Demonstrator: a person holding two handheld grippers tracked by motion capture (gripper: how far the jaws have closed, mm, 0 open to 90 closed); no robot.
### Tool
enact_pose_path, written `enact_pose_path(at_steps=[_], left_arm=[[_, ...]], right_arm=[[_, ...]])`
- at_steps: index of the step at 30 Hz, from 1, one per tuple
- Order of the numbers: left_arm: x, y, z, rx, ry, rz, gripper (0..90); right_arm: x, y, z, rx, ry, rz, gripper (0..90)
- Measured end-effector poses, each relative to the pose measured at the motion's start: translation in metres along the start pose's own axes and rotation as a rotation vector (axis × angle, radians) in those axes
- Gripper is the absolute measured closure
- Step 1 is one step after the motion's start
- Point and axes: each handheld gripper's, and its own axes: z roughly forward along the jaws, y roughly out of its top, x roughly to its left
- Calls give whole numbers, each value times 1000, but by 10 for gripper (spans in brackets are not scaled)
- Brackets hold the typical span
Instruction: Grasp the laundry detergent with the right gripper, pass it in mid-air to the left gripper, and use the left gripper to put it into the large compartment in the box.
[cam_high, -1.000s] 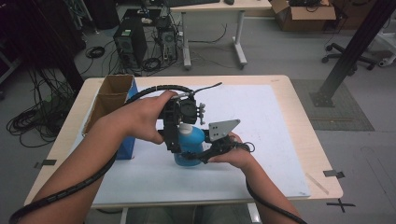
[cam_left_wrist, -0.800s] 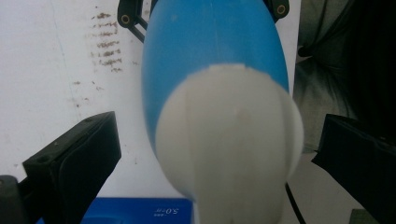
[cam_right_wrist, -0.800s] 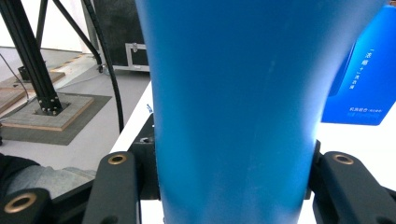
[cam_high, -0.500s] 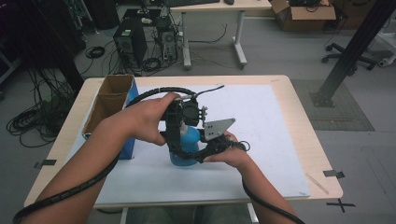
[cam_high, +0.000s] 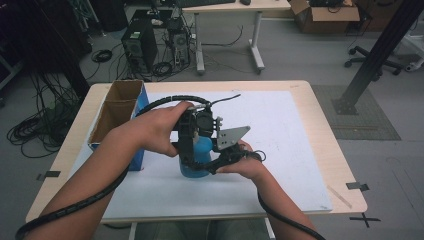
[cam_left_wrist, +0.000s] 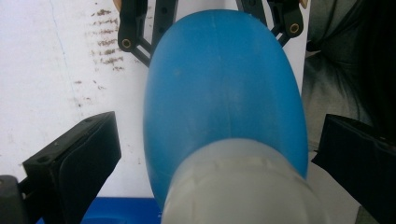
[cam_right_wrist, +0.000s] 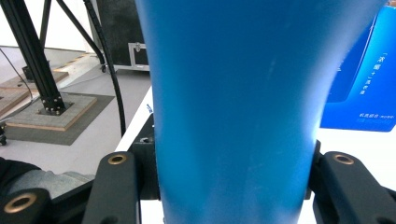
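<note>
**Here, two grippers are meeting at a blue bottle in the middle of the table**

In the high view, the blue bottle (cam_high: 196, 161) is standing upright on the white sheet (cam_high: 280, 130), a little left of the centre of the frame. The left gripper (cam_high: 192, 137) is coming down on it from above, and the left hand (cam_high: 162, 129) is wrapping around the gripper's body. In the left gripper view, the black jaws are standing wide apart at the lower left and lower right of the frame, and both are clear of the bottle; the pale cap (cam_left_wrist: 243, 186) is sitting between them at the bottom.

The right gripper (cam_high: 212, 162) is reaching the bottle from the right side, low on its body, with the right hand (cam_high: 245, 162) behind it. In the right gripper view, its jaws are pressing on both sides of the blue body (cam_right_wrist: 233, 102), so it is gripping the bottle.

An open cardboard box (cam_high: 120, 107) with a blue side is sitting at the left edge of the wooden table (cam_high: 330, 135), near the bottle but apart from it.
</note>
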Motion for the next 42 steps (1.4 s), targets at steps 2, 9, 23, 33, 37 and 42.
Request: enact_pose_path(at_steps=[2, 9, 23, 33, 37, 42], left_arm=[[0, 0, 0, -1, 1, 1, 2], [-2, 3, 2, 6, 11, 20, 29], [-5, 2, 2, 27, 43, 38, 113], [-7, 2, -3, 17, 45, 45, 166], [-9, 4, -4, 31, 58, 52, 185], [-11, 5, -4, 46, 67, 57, 234]], right_arm=[[0, 0, 0, 0, -1, -1, 460], [0, -1, 1, -2, 4, 6, 460], [1, 5, 4, -1, 3, -2, 460], [1, 4, 4, -1, -4, -3, 460], [2, 5, 3, -1, -5, -1, 460], [1, 6, 4, -3, -9, -4, 460]])
